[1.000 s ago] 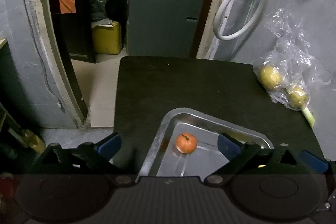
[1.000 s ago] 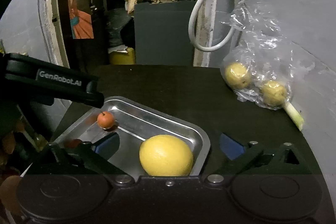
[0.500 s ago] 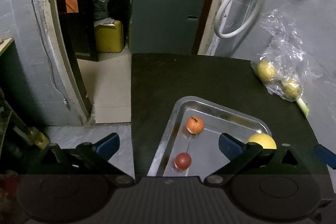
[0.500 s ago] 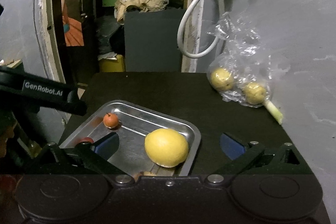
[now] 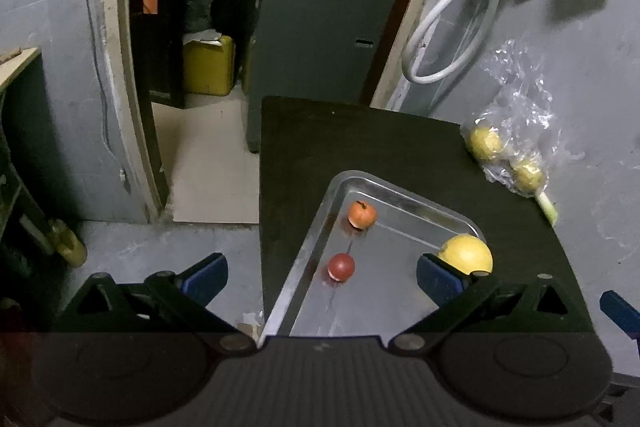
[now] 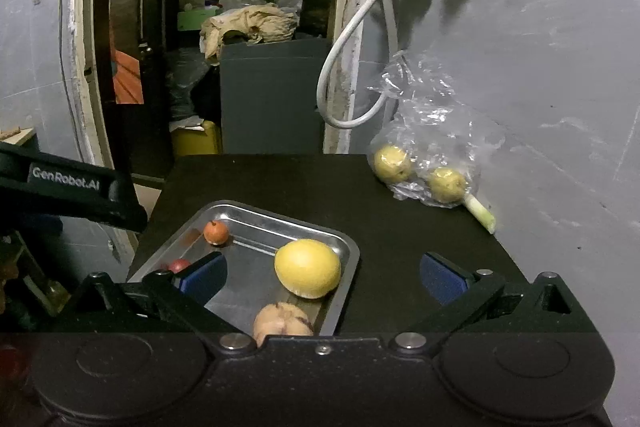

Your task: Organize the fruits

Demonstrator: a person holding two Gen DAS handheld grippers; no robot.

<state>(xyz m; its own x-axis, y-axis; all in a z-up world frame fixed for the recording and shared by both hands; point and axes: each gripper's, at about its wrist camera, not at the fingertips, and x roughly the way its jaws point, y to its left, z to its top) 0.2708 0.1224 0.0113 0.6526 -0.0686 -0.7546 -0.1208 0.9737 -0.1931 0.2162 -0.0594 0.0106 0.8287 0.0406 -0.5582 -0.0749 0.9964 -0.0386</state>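
both grippers backed off from tray [image 5: 308, 251], fingers [image 6: 202, 277] spread, empty. lemon [image 6: 307, 267], orange fruit [image 5: 361, 214], red one [image 5: 341, 267] inside tray; brownish fruit [image 6: 282, 323] maybe peach. bagged fruit [image 6: 420, 175] beyond tray: film could slip.

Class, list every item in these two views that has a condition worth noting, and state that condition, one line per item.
Left tool: open, holding nothing.
Right tool: open, holding nothing.
Metal tray: flat on the black table, holding fruit.
Yellow citrus: loose in the tray.
Orange fruit: loose in the tray.
Red fruit: loose in the tray.
Plastic bag: on the table, against the wall, two yellow fruits inside.
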